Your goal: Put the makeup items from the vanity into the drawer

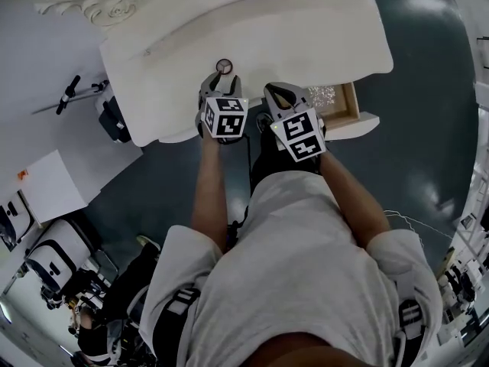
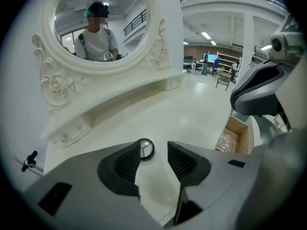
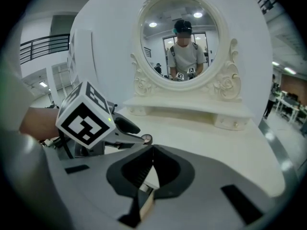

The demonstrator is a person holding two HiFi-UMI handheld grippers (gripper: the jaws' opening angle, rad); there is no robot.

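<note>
Our left gripper (image 2: 154, 150) has its jaws partly apart and holds nothing. The compact (image 2: 145, 149) lies on the vanity (image 1: 306, 29) just past the tips, nearer the left jaw than the middle of the gap. Our right gripper (image 3: 152, 150) hangs just beside it with its jaws closed on nothing. The drawer (image 1: 348, 105) stands pulled out at the vanity's right end.

What worries us is the off-centre line. If we close now, the left jaw would likely land on the rim, not beside it. It could then flick the compact away across the slick top. The opening looks only a little wider than the compact, so a tilted approach could pinch one edge and let it pop out. The carry to the drawer runs past the right gripper, and a knock there could shake the piece loose.

The compact is small, round and flat, with a dark rim and a pale shiny face. We can't tell from here whether that face is glass or metal. The top is smooth, glossy cream. The mirror (image 2: 48, 75) has a carved floral frame. The drawer walls are bare wood, with a crinkly clear packet (image 2: 225, 142) inside. Our jaw pads are black and ribbed.
</note>
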